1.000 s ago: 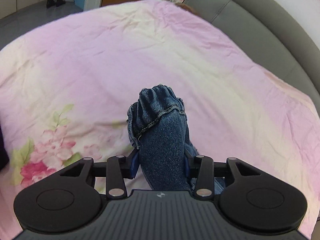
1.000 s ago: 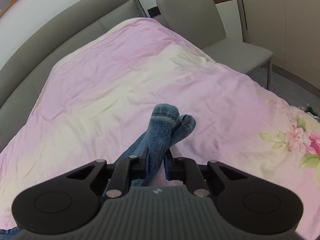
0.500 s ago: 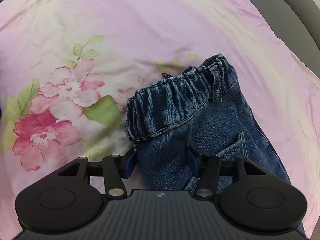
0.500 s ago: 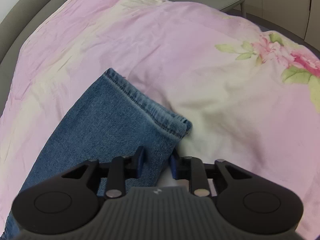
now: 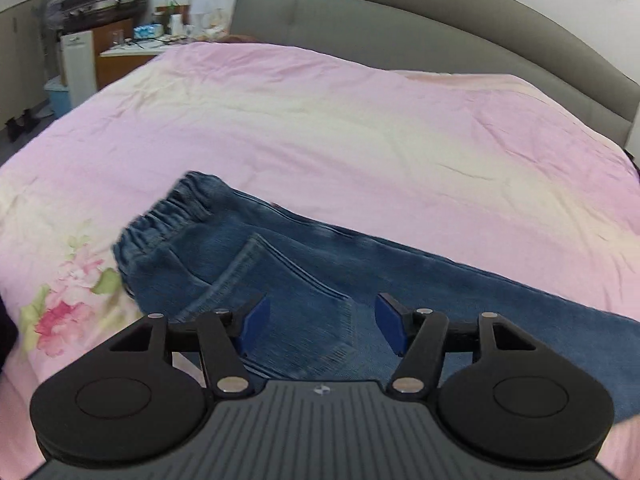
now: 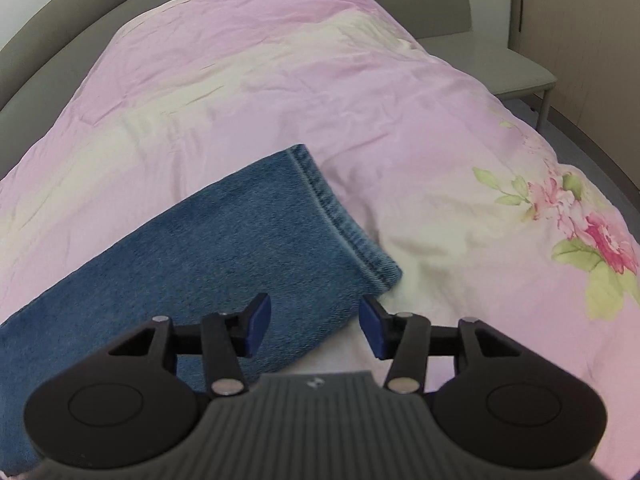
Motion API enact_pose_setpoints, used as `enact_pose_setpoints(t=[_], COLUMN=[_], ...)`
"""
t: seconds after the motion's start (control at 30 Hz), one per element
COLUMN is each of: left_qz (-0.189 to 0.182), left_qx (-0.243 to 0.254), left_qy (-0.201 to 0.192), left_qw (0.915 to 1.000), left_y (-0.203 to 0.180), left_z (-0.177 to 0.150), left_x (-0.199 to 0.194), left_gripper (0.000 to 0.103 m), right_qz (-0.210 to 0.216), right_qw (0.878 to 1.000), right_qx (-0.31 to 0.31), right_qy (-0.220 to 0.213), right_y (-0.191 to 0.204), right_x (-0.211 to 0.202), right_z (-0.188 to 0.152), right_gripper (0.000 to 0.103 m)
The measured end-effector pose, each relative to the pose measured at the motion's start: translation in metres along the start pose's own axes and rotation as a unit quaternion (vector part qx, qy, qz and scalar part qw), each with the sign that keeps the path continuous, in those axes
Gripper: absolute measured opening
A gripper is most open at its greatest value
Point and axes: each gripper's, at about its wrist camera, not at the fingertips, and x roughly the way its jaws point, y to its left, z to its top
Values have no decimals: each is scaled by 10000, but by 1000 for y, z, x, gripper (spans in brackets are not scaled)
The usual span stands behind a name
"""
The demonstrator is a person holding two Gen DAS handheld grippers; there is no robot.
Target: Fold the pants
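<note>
Blue denim pants lie flat on the pink bedspread, folded lengthwise. The elastic waistband is at the left in the left wrist view, with a back pocket facing up. My left gripper is open and empty, just above the seat of the pants. In the right wrist view the leg end with its stitched hem lies flat. My right gripper is open and empty, above the near hem corner.
A grey padded headboard runs along the far side of the bed. A grey chair stands beside the bed at the right. A cluttered bedside cabinet is at the far left. Flower prints mark the bedspread.
Both grippers held the pants up, lowered them onto the bed, then opened and let go. The pants now lie flat, and both grippers have pulled back slightly.
</note>
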Motion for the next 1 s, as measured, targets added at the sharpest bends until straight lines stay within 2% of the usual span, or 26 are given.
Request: enact_pose_setpoints(t=[0.1,0.23,0.33,0.47,0.67,0.73,0.93,1.0], left_qz=[-333,-434,-547,-380,-260,-251,-194,-202], left_qx=[156,366,394,642,620,518,506,514], left_qy=[313,347,448,600,925,933,958,934], left_qw=[9988,9978,9967,9954,9934,9940,9939,9941], left_y=[-18,-22,-17,-15,-7,-3,-5,-5], left_z=[-14,-39,-44,-38,-30,-27,-15,-14], left_x=[2,7,18,44,94,108,143,153], left_gripper=[70,70,66,61,53,47,41,41], right_qz=[365,810,973,962,1290,1318,1196,1066], right_qw=[9986,9897,9810,9678,9491,9397,9111,9050], right_qx=[-389,-1168,-1660,-2316,-2856,-3132,-3908,-4084], right_qy=[69,160,226,205,312,376,547,532], right_y=[30,82,115,162,244,274,346,363], right_x=[-10,-17,-15,-3,22,33,73,88], right_z=[-11,-32,-49,-69,-89,-96,-111,-111], right_gripper=[46,46,46,46,44,44,43,43])
